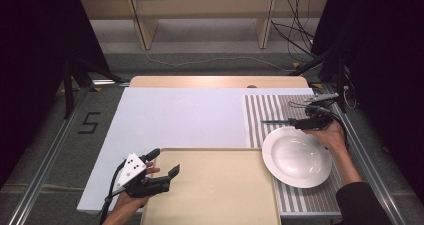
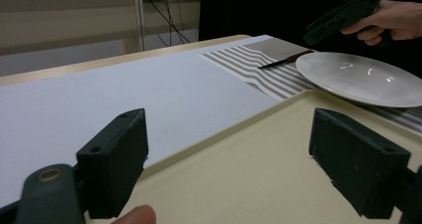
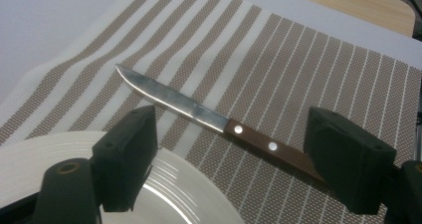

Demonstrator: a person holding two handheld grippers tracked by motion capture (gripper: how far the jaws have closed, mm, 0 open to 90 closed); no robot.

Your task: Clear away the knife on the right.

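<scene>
Brown-and-white stripes mark the placemat (image 3: 308, 69) where my knife (image 3: 219, 122) lies flat, wooden handle toward the mat's right side, blade pointing left, just beyond the white plate (image 1: 297, 157). My right gripper (image 1: 300, 123) hovers over the handle, jaws spread wide, gripping nothing; I think it is clear of the knife, though the high view is dim there. My left gripper (image 1: 165, 166) sits jaws apart over the beige tray's (image 1: 220, 195) near-left corner.
</scene>
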